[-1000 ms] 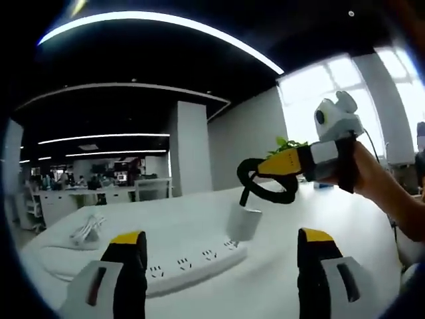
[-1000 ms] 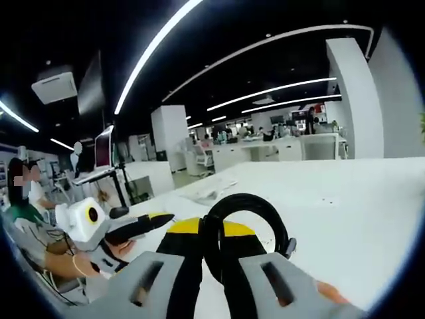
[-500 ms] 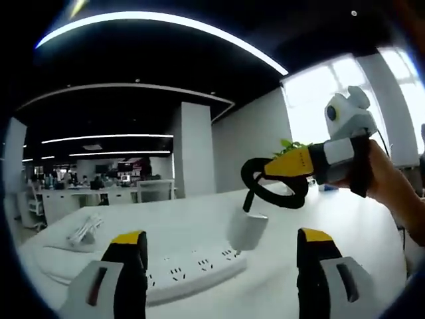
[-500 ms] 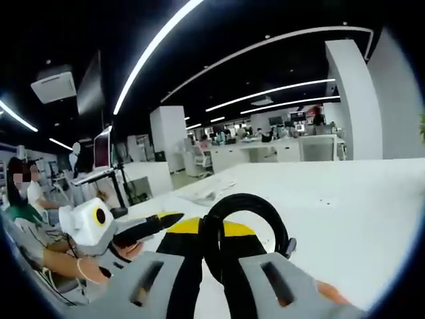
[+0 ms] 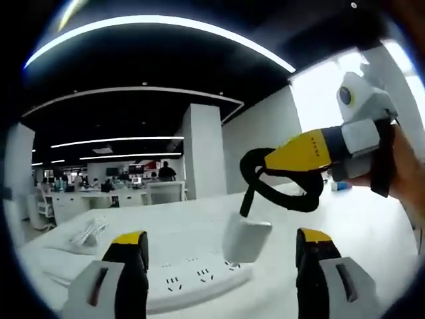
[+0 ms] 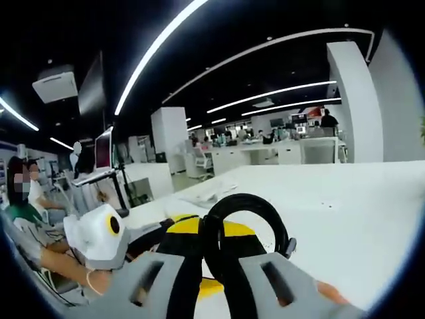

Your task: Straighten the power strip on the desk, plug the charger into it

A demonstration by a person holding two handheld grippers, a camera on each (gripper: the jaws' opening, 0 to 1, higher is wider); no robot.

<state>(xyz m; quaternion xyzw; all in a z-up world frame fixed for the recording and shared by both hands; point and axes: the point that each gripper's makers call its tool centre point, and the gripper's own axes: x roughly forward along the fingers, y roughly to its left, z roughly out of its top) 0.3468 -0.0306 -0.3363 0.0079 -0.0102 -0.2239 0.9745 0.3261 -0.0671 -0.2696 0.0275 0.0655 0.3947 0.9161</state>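
The white power strip (image 5: 189,284) lies flat on the white desk (image 5: 372,226), sockets up, between my left gripper's fingers. My left gripper (image 5: 220,236) is open and holds nothing. A white charger block (image 5: 246,240) hangs just above the strip's right end on a looped black cable (image 5: 279,194). My right gripper (image 5: 269,161) comes in from the right, held by a hand (image 5: 406,174), and is shut on that cable. In the right gripper view, my right gripper (image 6: 211,231) is closed on the black cable loop (image 6: 247,211), and the left gripper (image 6: 156,234) is blurred at lower left.
A white bundle of cord (image 5: 87,231) lies on the desk to the strip's left, seen as the white bundle (image 6: 211,192) in the right gripper view. A seated person (image 6: 30,229) is at the desk's left edge. Office desks and a pillar (image 5: 202,153) stand far behind.
The right gripper and the hanging charger now look larger and nearer in the left gripper view, over the strip's right end. In the right gripper view the left gripper has moved closer, toward the right.
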